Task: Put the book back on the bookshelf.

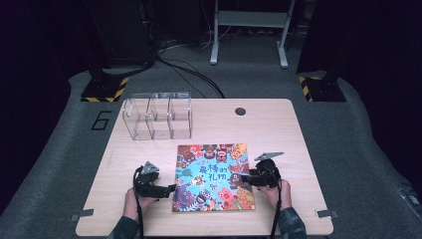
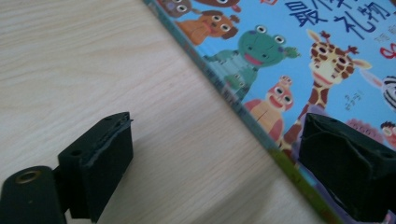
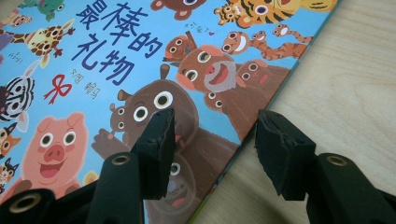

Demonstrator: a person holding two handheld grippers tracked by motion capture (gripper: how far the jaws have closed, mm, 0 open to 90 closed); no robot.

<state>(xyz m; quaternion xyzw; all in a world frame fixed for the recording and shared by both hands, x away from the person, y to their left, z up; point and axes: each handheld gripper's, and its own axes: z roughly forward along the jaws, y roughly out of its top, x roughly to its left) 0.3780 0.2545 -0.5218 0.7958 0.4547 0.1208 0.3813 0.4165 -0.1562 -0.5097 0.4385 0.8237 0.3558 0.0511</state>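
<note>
Dark grey flooring and cables surround a pale wooden desk (image 1: pixel 268 124), seen from above. One picture book (image 1: pixel 214 178) with a blue cover crowded with cartoon animals is laid flat and closed near the front edge, between the two tongs. One clear plastic organiser (image 1: pixel 158 115), apparently divided into three compartments, is stood at the back left, well apart from the book. Two tongs are counted: the left tongs (image 1: pixel 168 189) are held at the book's left edge with jaws spread wide, one over bare wood and one over the cover; the right tongs (image 1: pixel 245 178) are held at its right edge, jaws parted, nothing gripped. The book is judged not yet grasped or lifted, so nearly all the handling is left.
</note>
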